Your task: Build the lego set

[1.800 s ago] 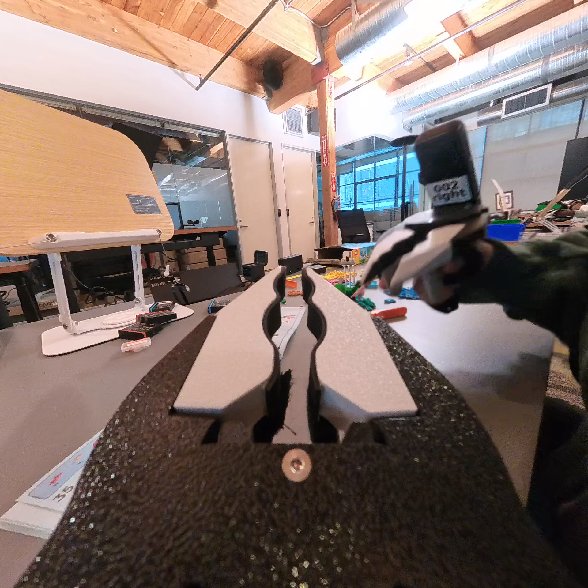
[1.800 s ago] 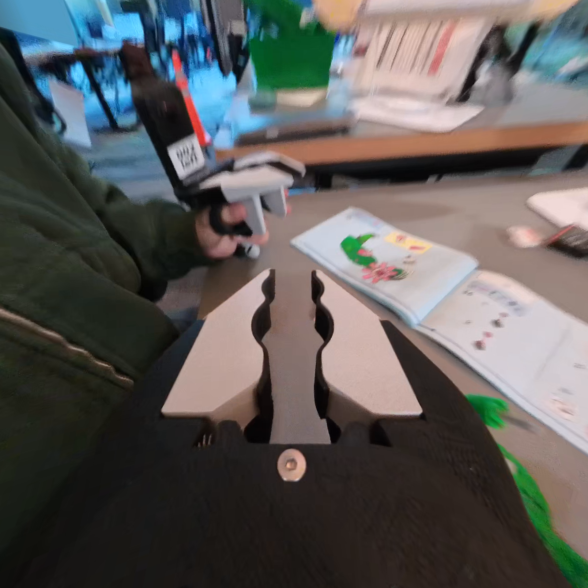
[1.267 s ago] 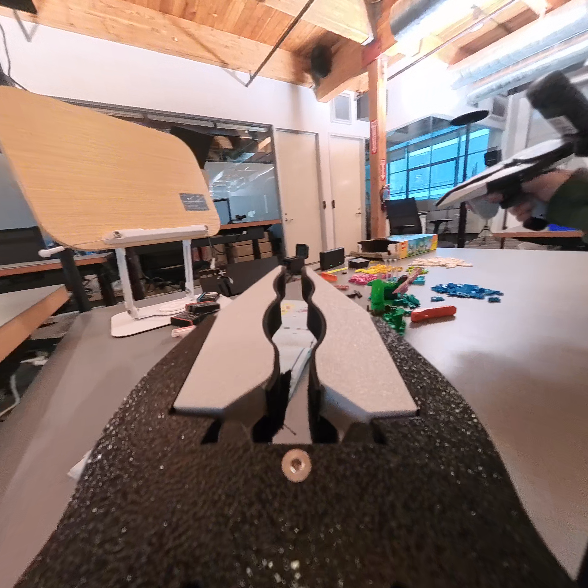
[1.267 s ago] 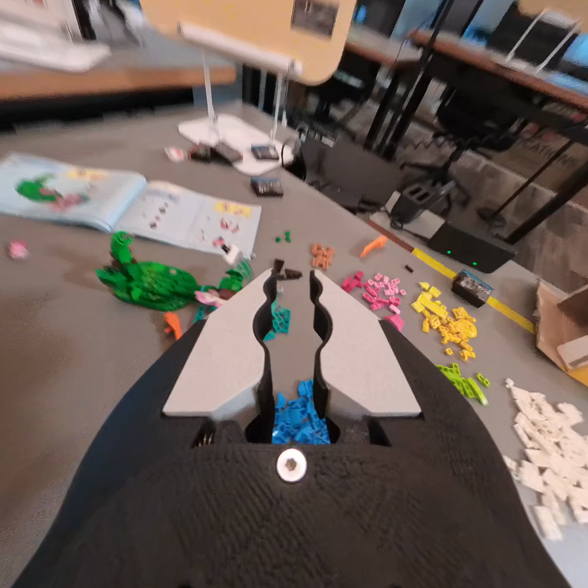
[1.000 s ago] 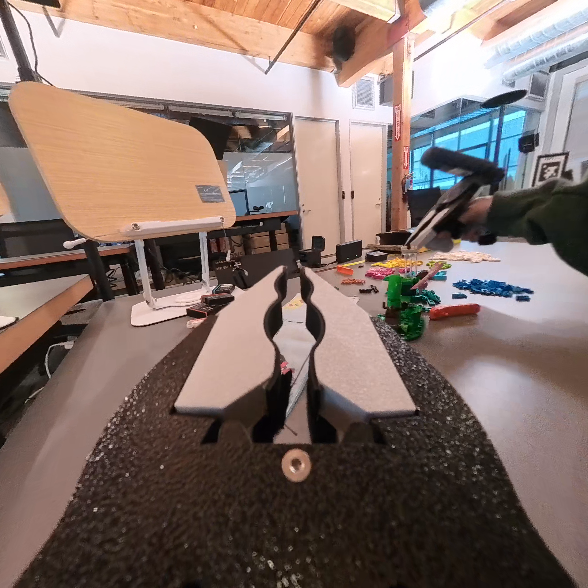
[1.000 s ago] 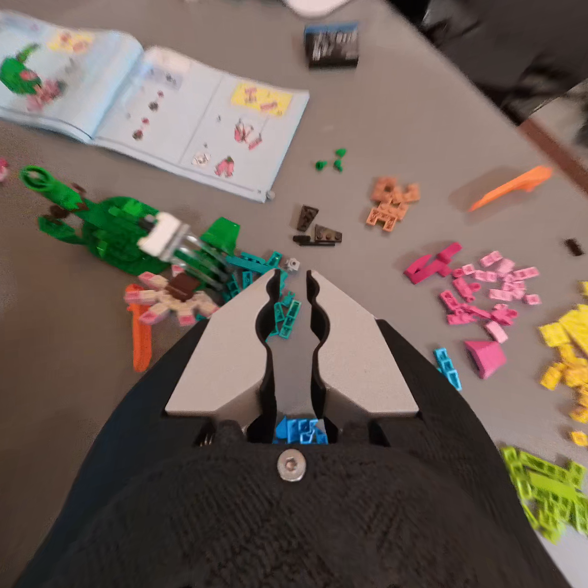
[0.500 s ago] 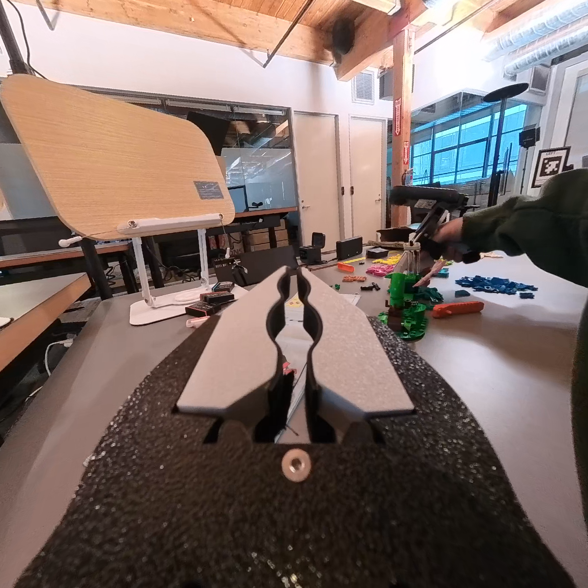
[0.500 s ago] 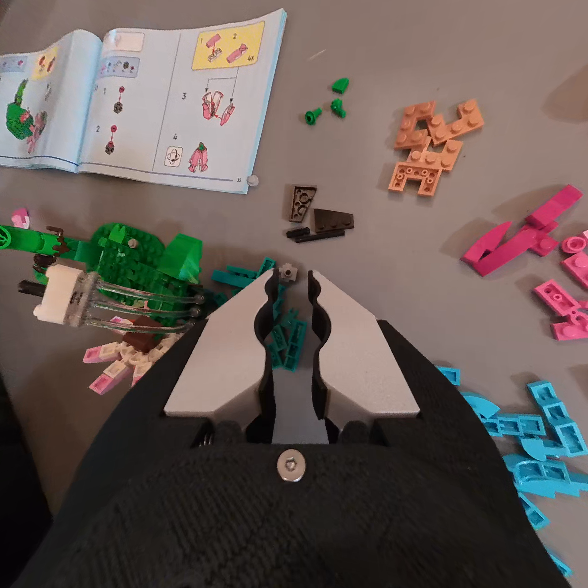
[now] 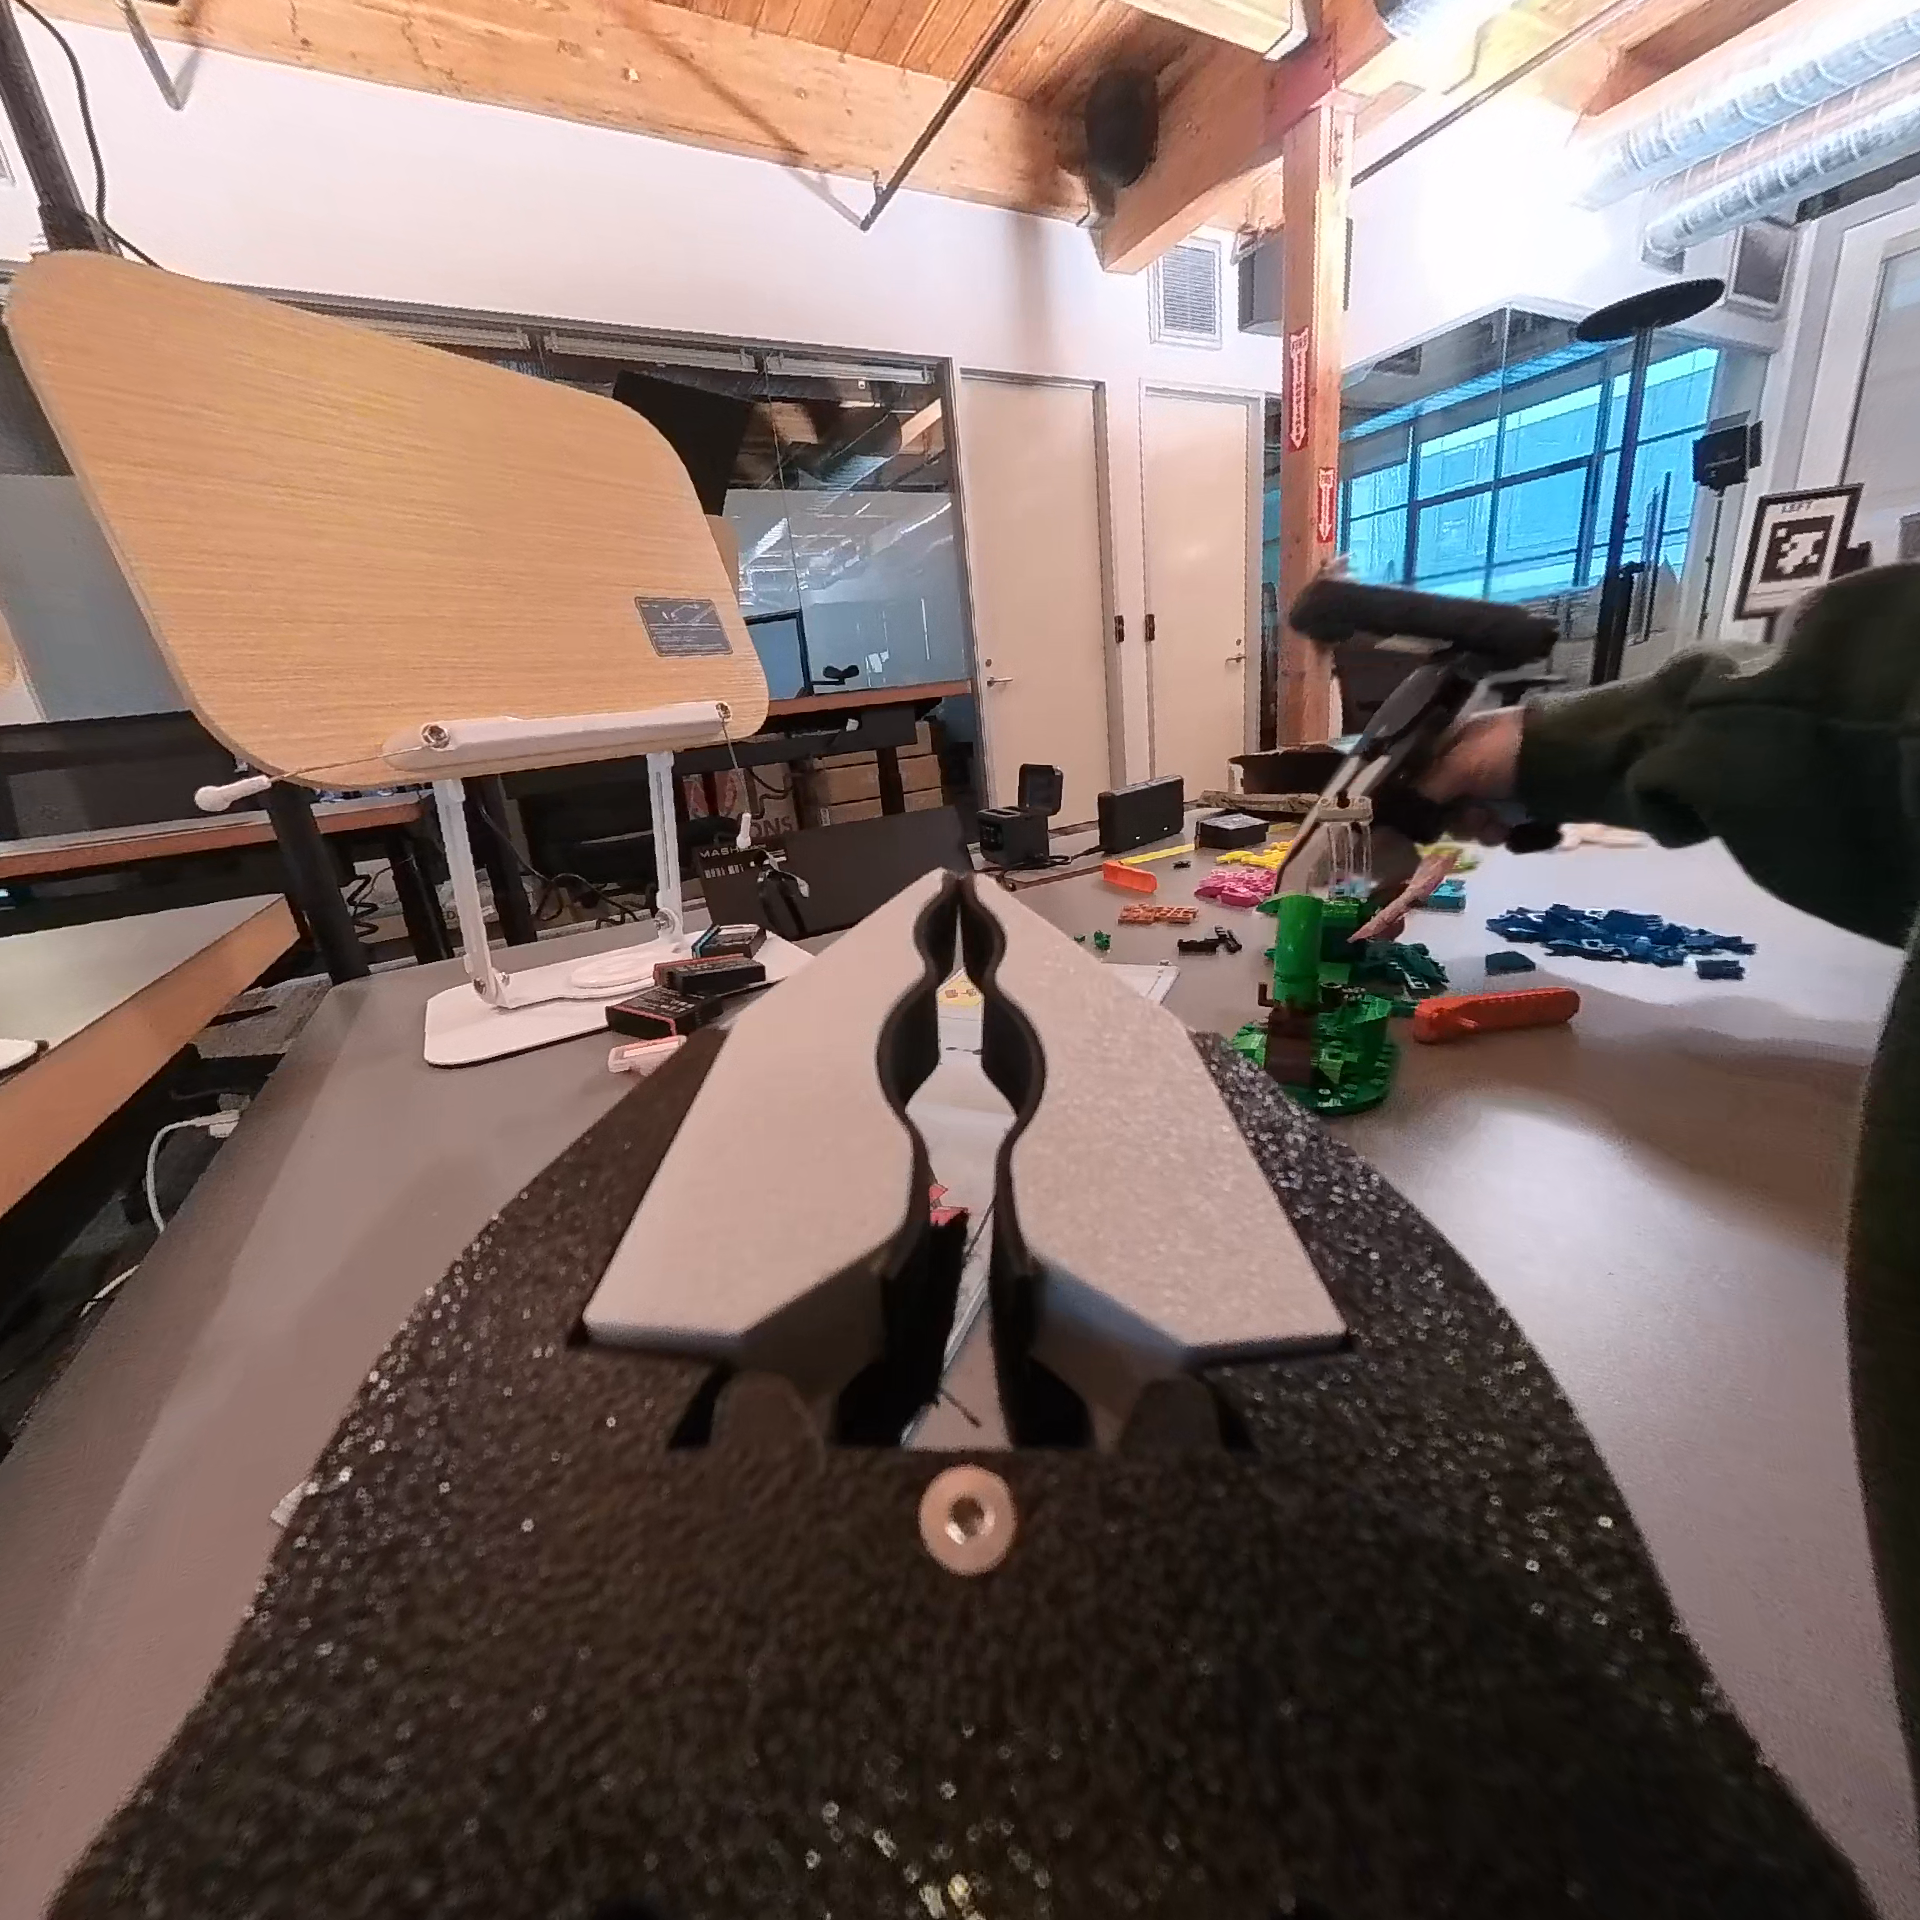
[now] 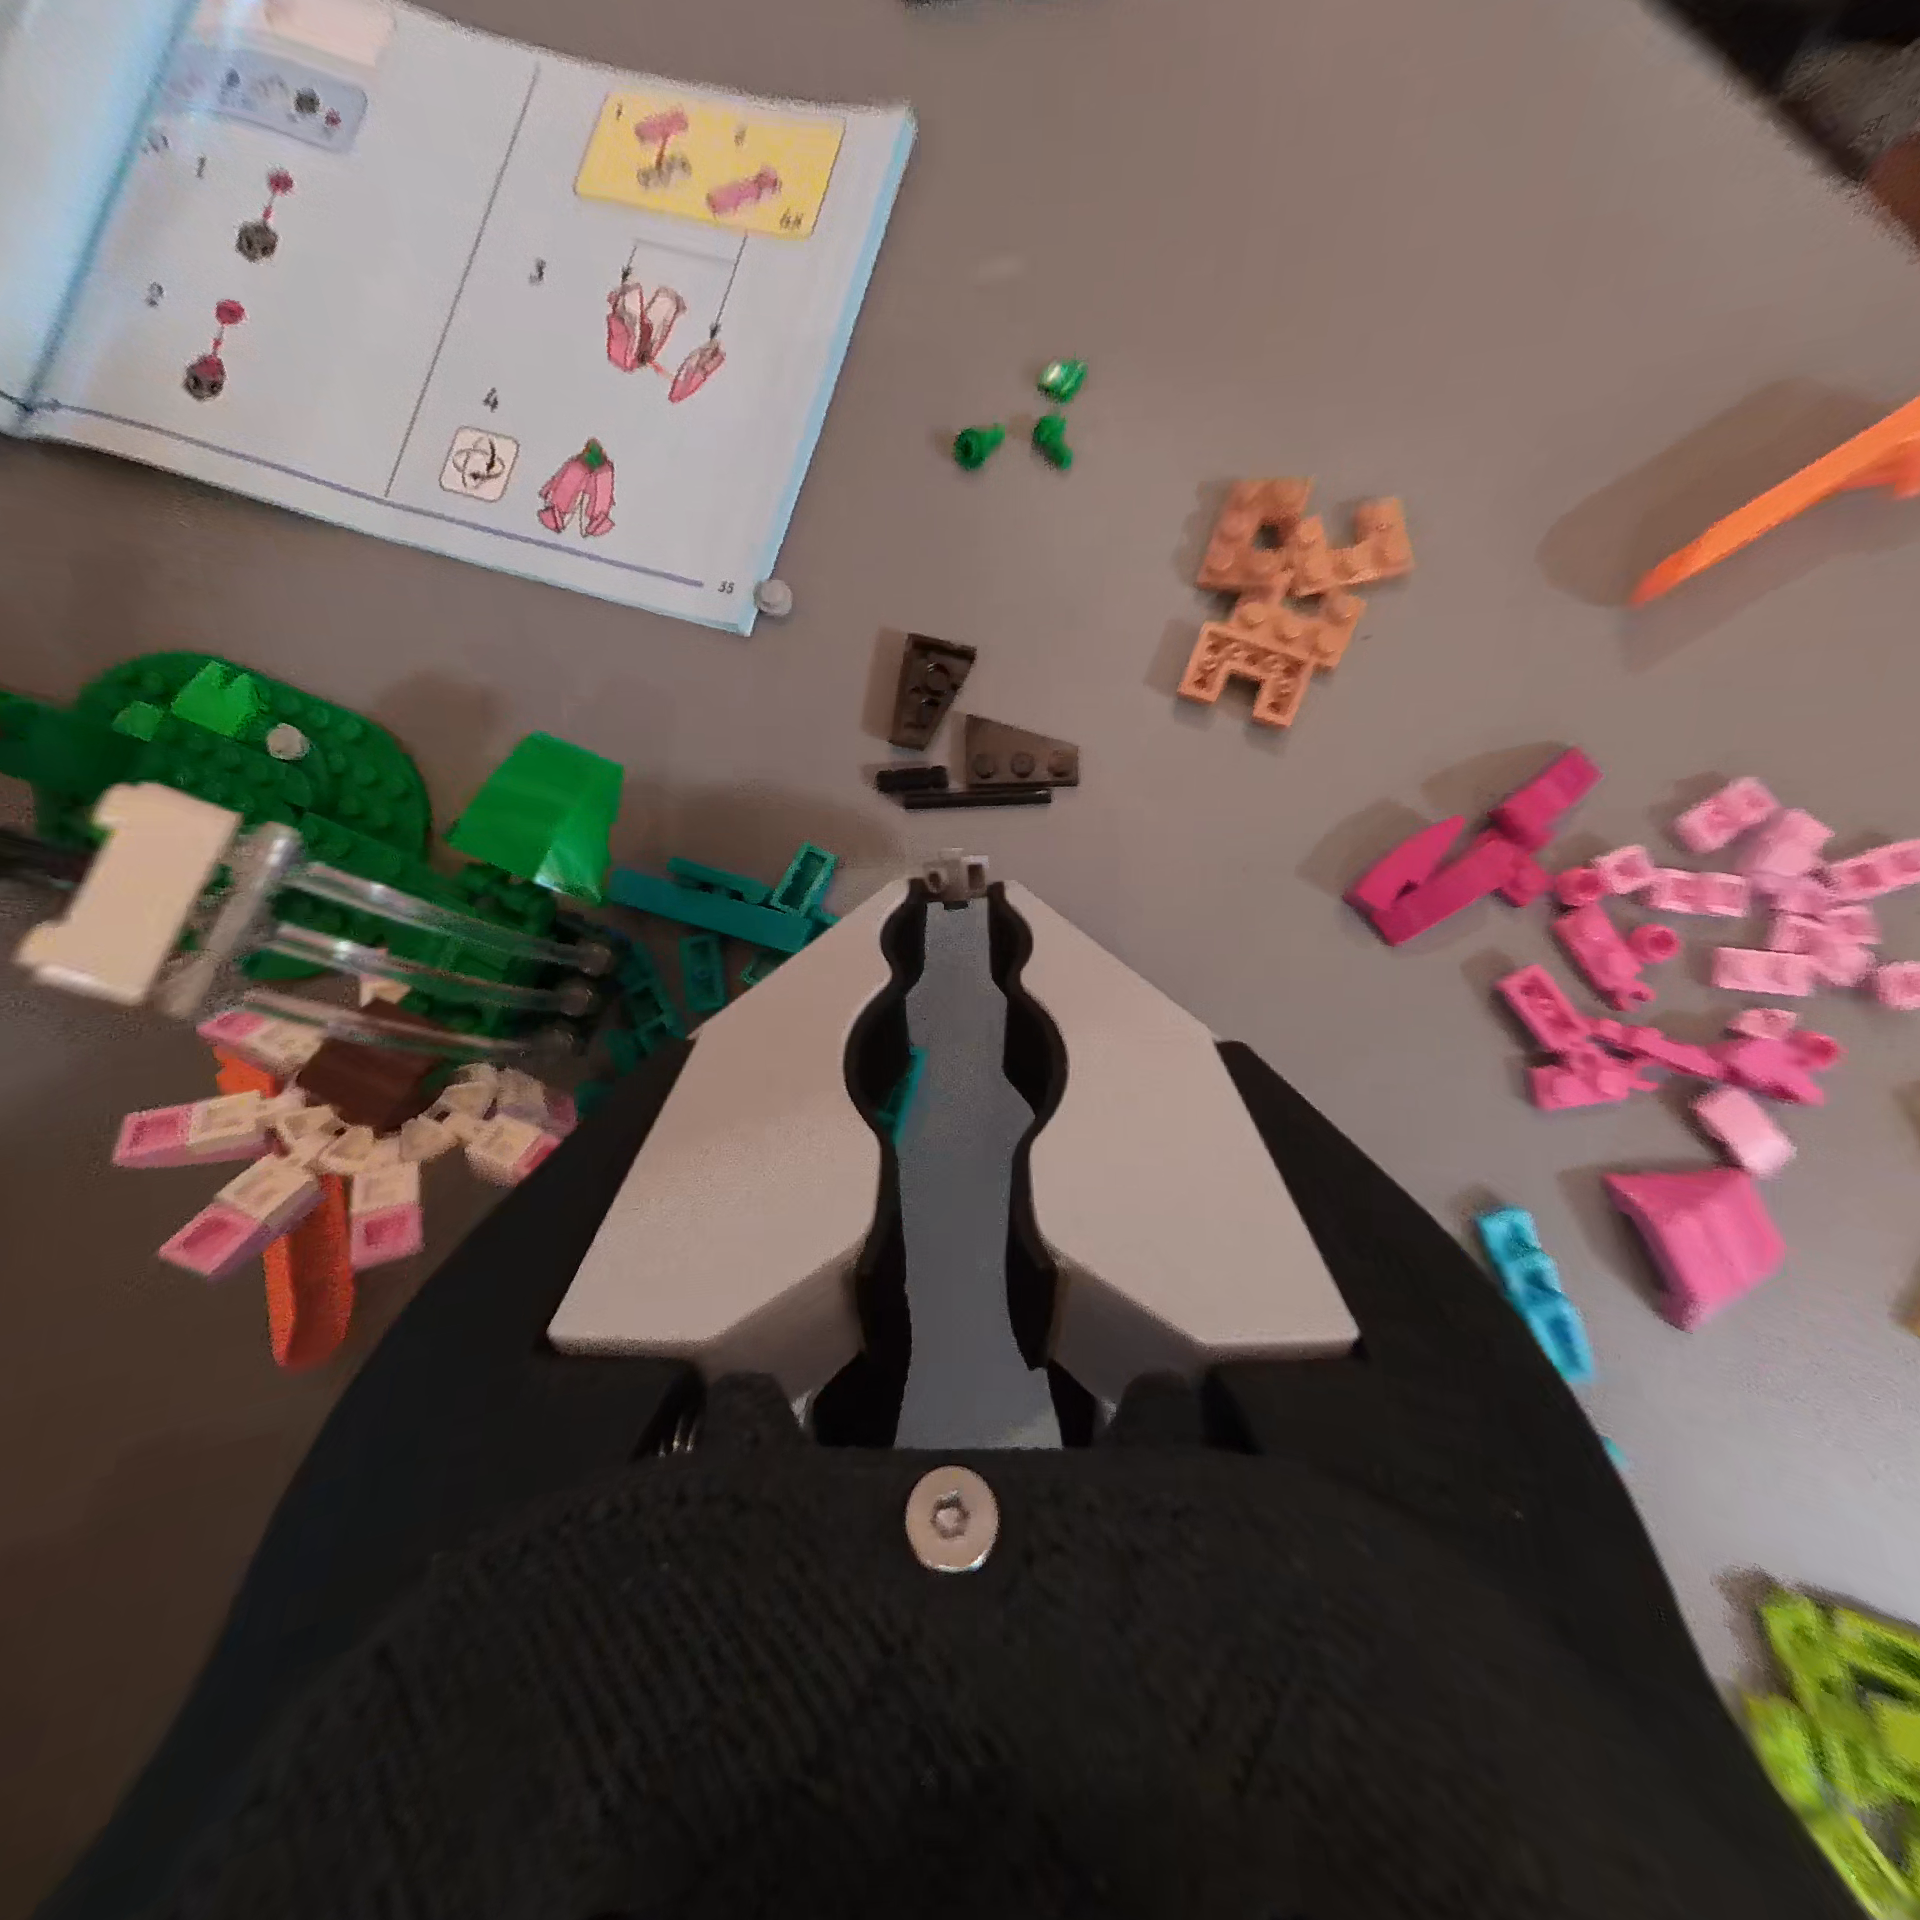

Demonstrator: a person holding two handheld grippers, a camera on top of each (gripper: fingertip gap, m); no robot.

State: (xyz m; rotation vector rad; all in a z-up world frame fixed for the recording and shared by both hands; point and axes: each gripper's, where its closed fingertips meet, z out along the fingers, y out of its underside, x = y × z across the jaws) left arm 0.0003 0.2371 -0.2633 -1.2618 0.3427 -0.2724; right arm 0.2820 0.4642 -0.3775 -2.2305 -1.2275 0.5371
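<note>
My right gripper [image 10: 951, 883] points down at the grey table, shut on a small grey lego piece [image 10: 951, 869] at its tips. To its left stands the green lego model [image 10: 260, 758] with clear rods, a white block [image 10: 125, 894] and a pink-and-white flower [image 10: 343, 1153]. The open instruction booklet [image 10: 468, 312] lies behind it. My left gripper [image 9: 961, 891] is shut and empty, held low over the near table. In the left wrist view the right gripper [image 9: 1299, 873] is far right, beside the model [image 9: 1320, 1008].
Sorted piles surround the right gripper: teal [image 10: 727, 904], dark brown [image 10: 966, 727], tan plates [image 10: 1288, 592], pink [image 10: 1714, 935], light blue [image 10: 1527, 1288], lime [image 10: 1849, 1714]. An orange separator [image 10: 1787, 509] lies far right. A wooden book stand [image 9: 364, 582] and black boxes [image 9: 686, 987] sit left. My hands' fingertips stand some 40 cm from each other. My right tips are roughly 10 cm from the pink-and-white flower [image 10: 343, 1153]. From the right gripper's tips to the white block [image 10: 125, 894] is close to 10 cm.
The right gripper moved forward and down and closed on the small grey piece. The left gripper's tips closed fully; the left view barely shifted.
</note>
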